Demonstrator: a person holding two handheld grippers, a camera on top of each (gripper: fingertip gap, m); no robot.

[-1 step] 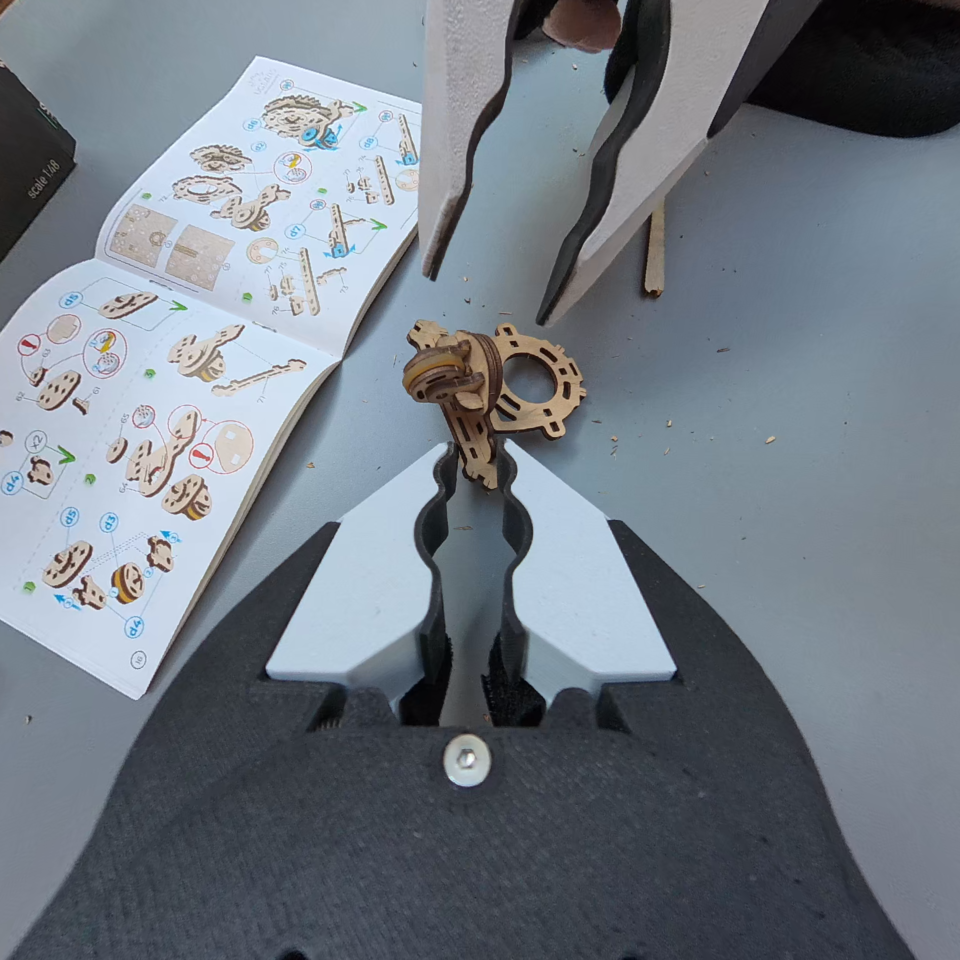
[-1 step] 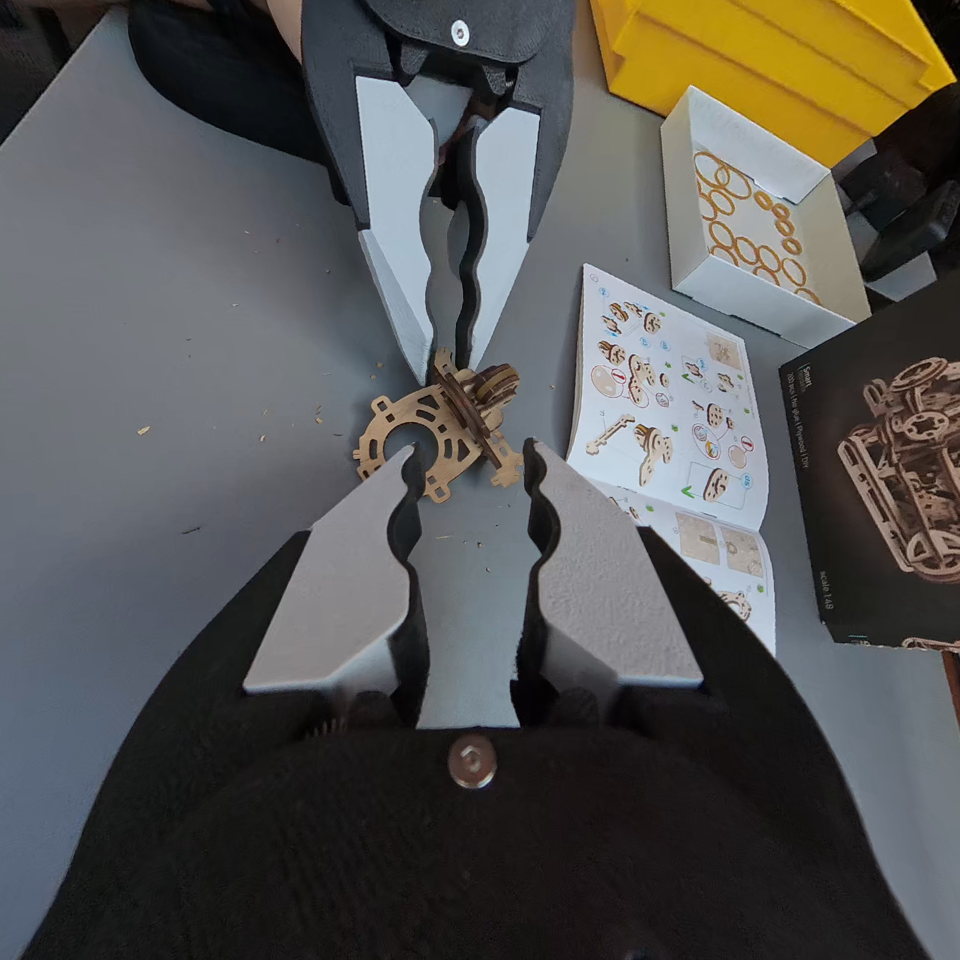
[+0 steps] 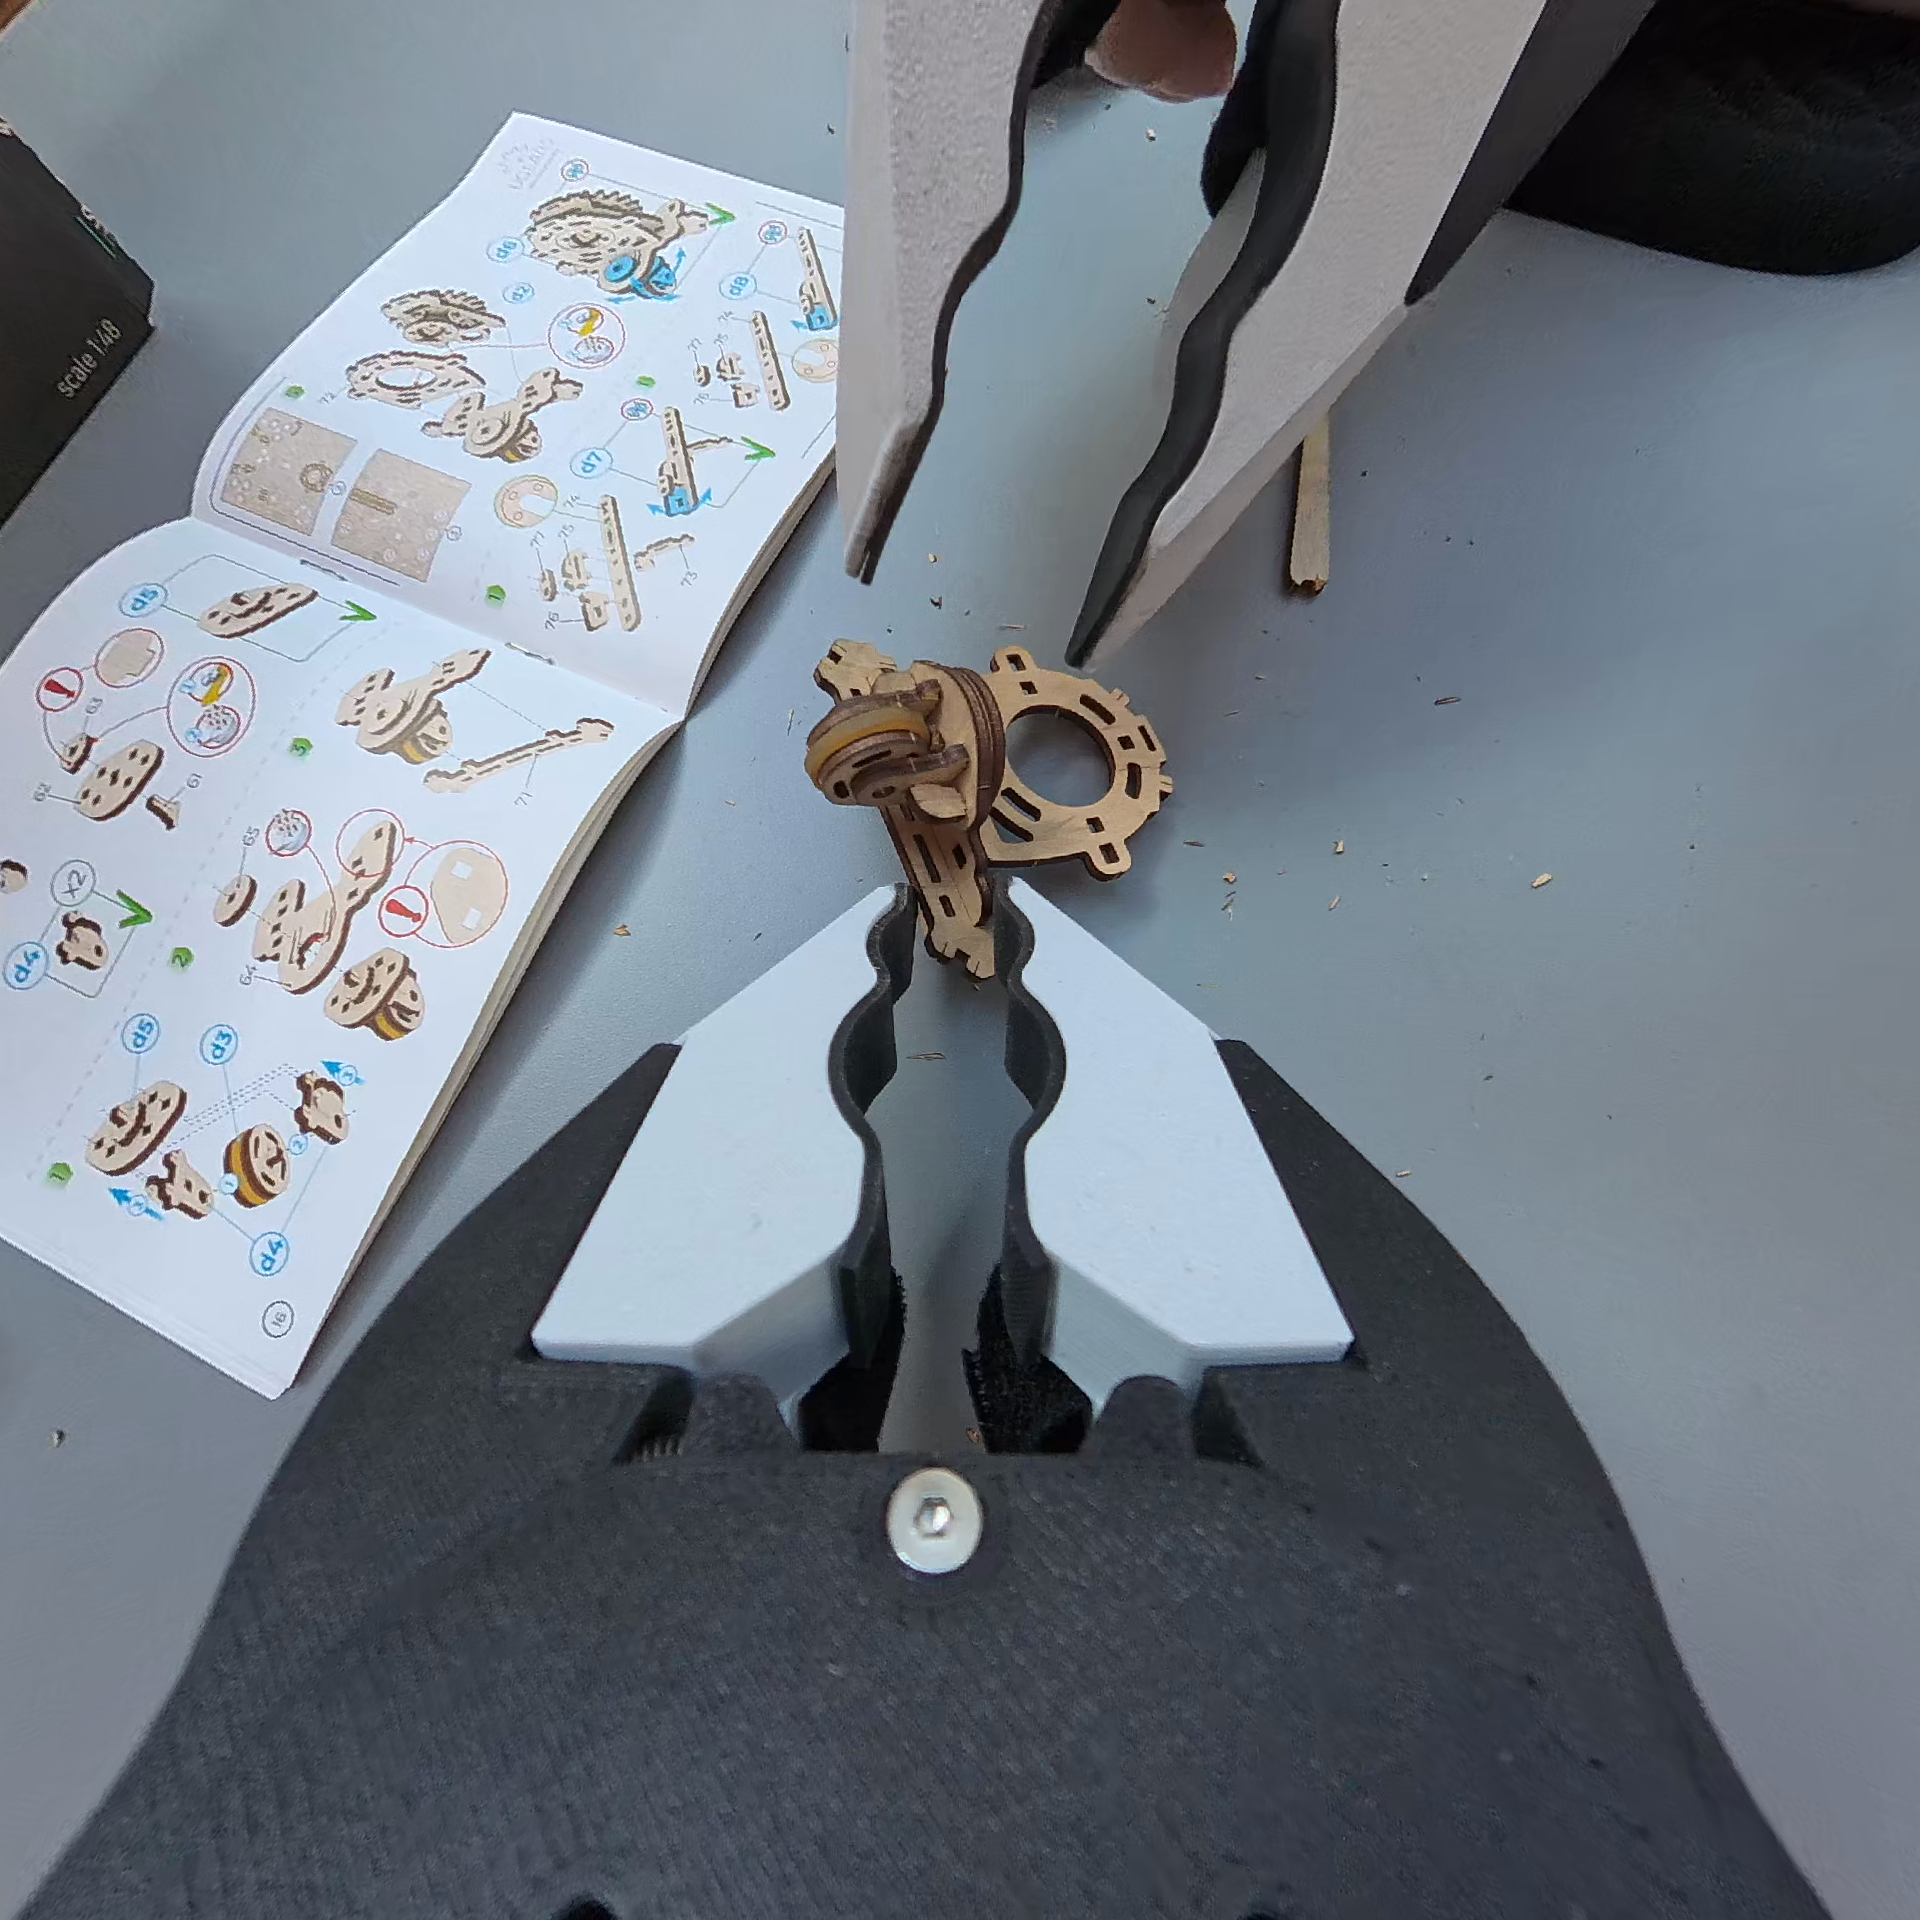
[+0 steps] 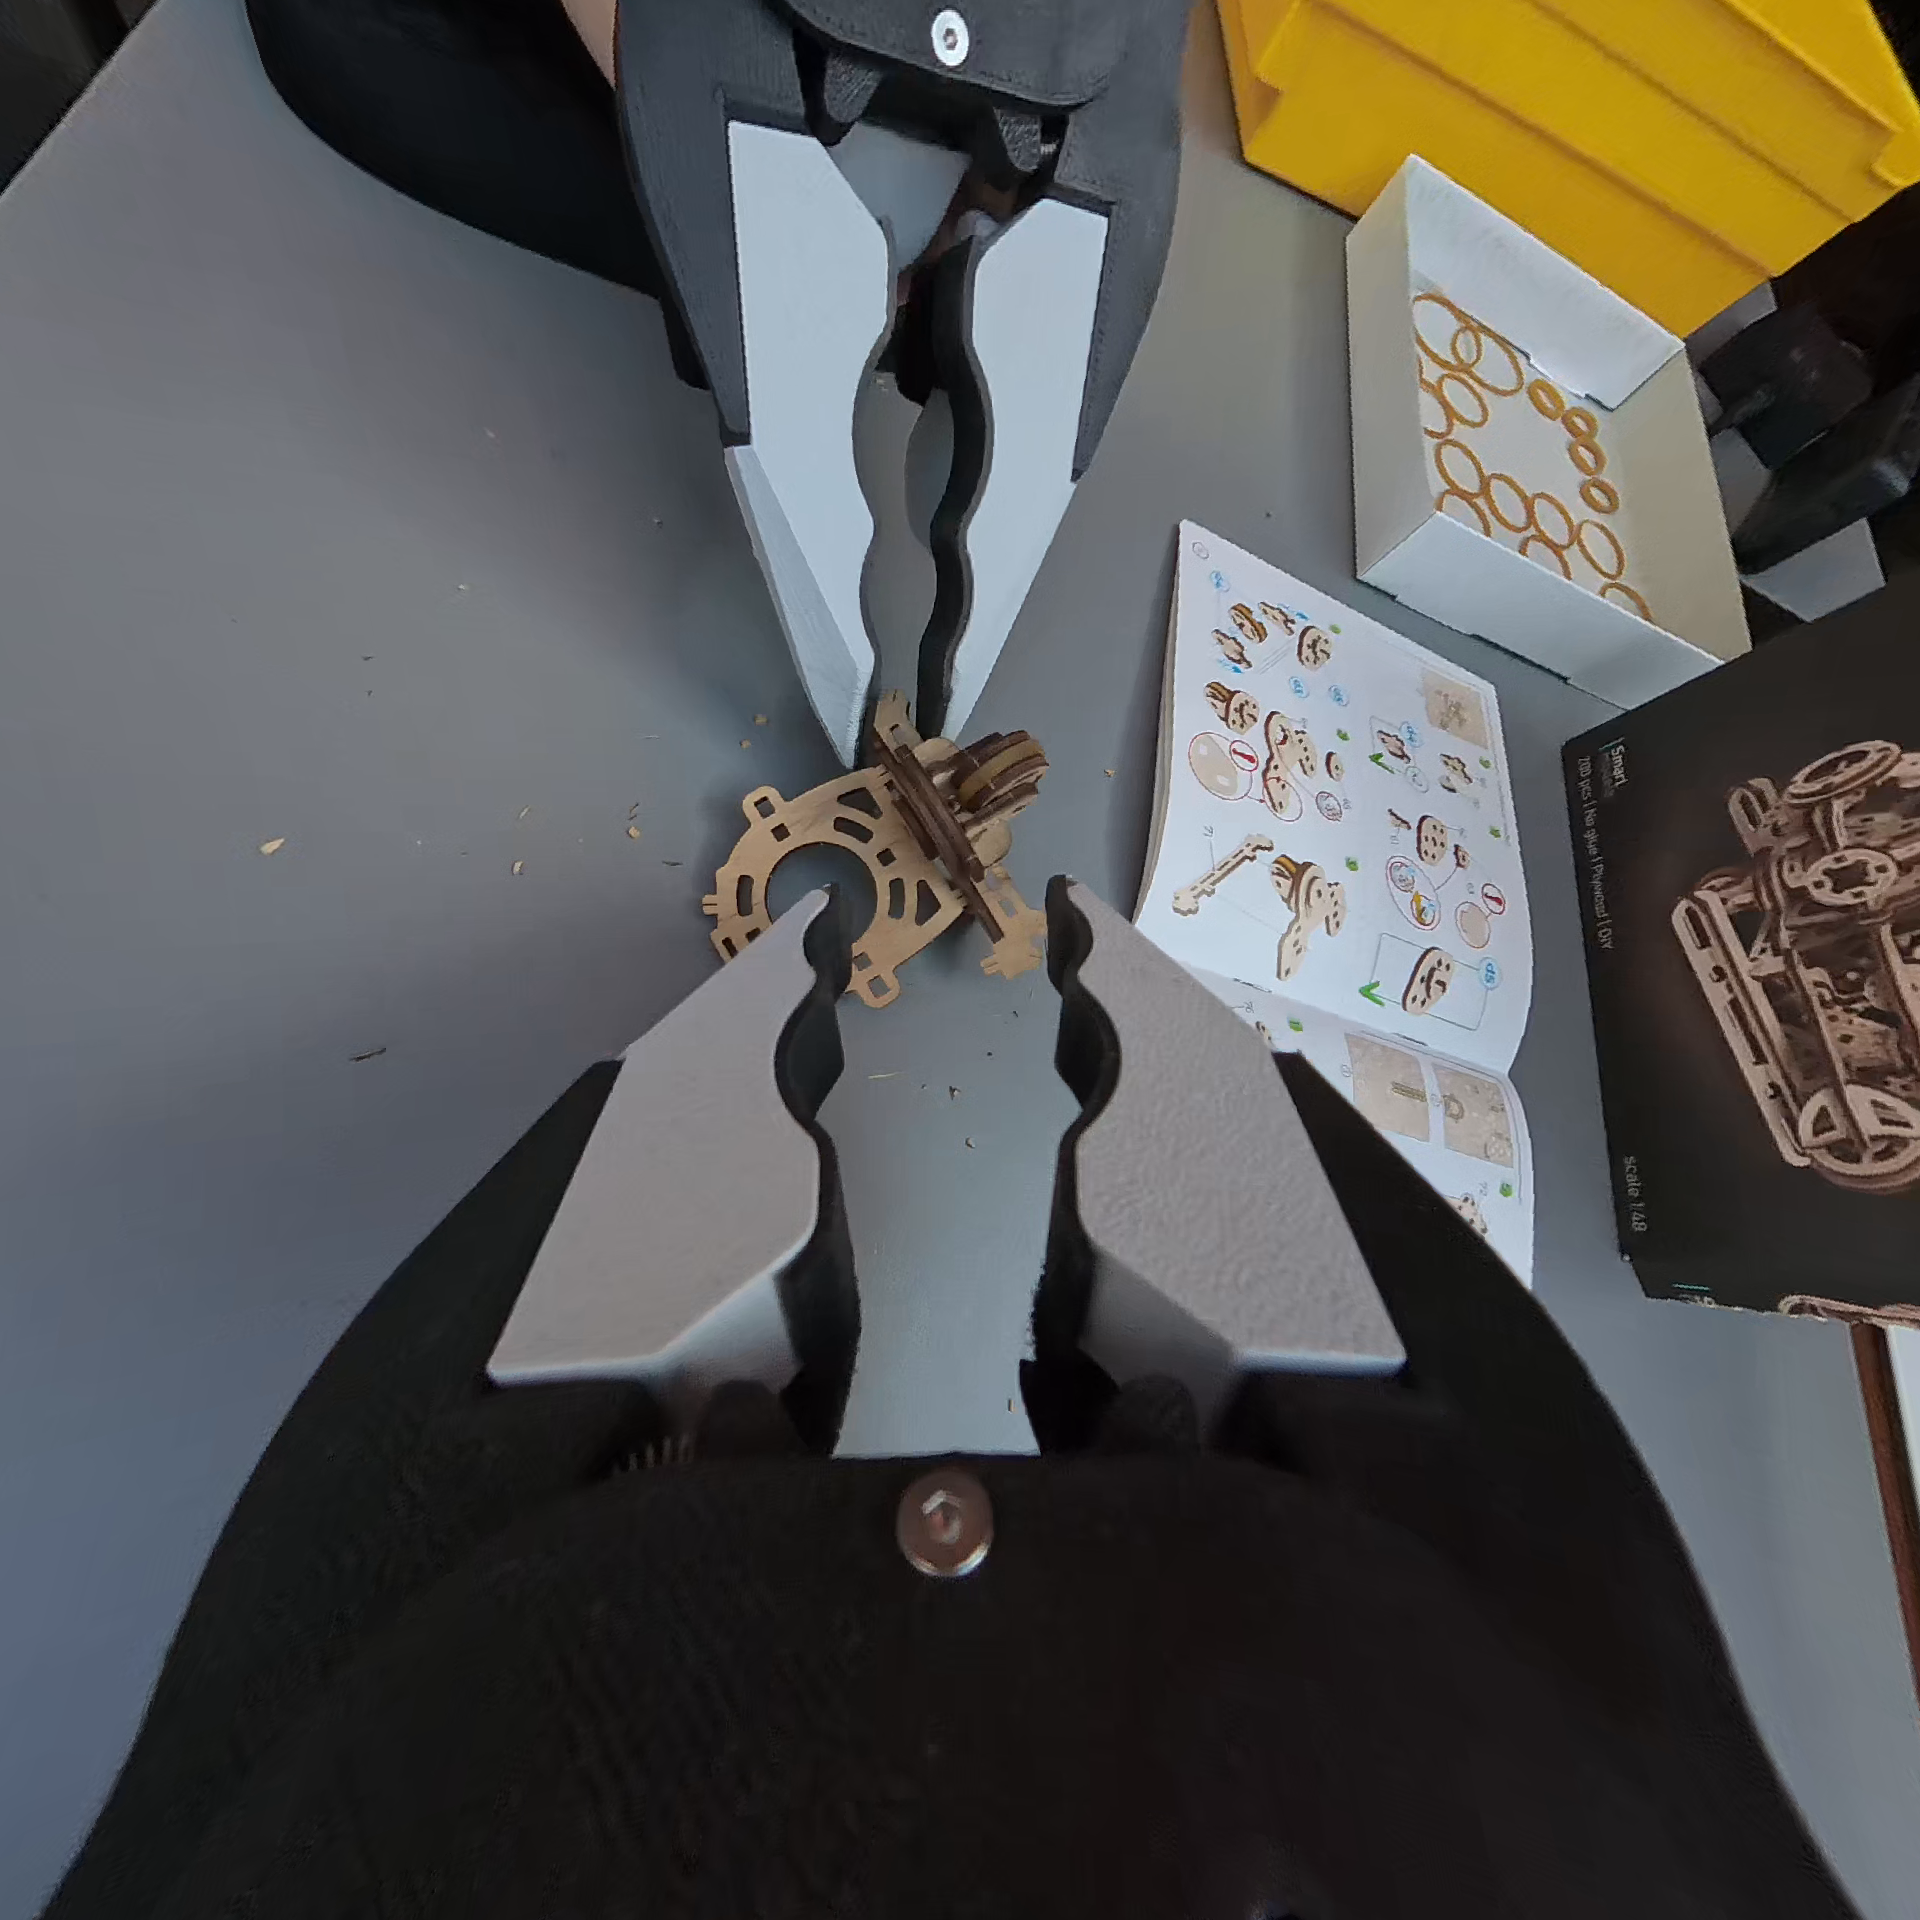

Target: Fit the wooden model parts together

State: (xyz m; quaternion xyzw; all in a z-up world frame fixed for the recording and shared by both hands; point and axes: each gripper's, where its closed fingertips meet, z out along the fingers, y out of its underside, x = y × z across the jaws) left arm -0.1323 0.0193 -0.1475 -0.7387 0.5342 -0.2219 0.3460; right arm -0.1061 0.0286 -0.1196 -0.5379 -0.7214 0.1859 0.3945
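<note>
Now left gripper (image 3: 954, 920) pinches the wooden arm piece (image 3: 940, 821) | right gripper (image 4: 940, 899) gapes empty, over the flat ring plate (image 4: 821, 883) on the table (image 4: 312, 623) | hold steady, push tabs in gently.

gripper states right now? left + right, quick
Left gripper: shut on the wooden arm piece, pinched at its lower end.
Right gripper: open, holding nothing, fingertips either side of the wooden ring plate.

printed writing marks the open booklet (image 3: 343, 748) and dark box (image 4: 1756, 997)
</note>
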